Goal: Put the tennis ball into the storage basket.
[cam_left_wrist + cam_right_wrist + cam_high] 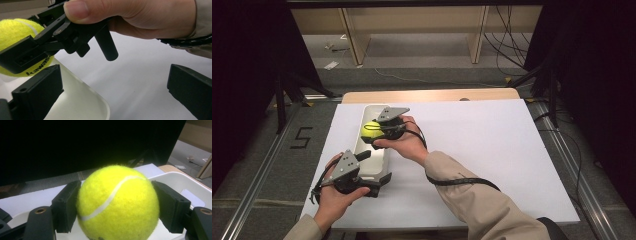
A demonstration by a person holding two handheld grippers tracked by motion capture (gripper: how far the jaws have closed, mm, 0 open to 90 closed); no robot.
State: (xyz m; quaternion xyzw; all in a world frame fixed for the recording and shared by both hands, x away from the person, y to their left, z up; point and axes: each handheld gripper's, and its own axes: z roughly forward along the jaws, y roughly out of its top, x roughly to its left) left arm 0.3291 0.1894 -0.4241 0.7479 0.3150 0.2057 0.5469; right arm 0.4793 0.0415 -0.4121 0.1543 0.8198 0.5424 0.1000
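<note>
A white surface [472, 150] sits on a pale wooden top in a dim room, with dark curtains at 9 and 3 o'clock, grey floor all round, and wooden furniture legs and loose cables at 12 o'clock. A white tray [379, 165] lies on the surface toward 9 o'clock, and above its far half the right claw [373, 131] is clamped on a yellow tennis ball [371, 130], one black pad pressing each side of it. The left claw [373, 172] rests at the tray's near end with its jaws spread wide apart, gripping nothing, the ball at its 12 o'clock.
</note>
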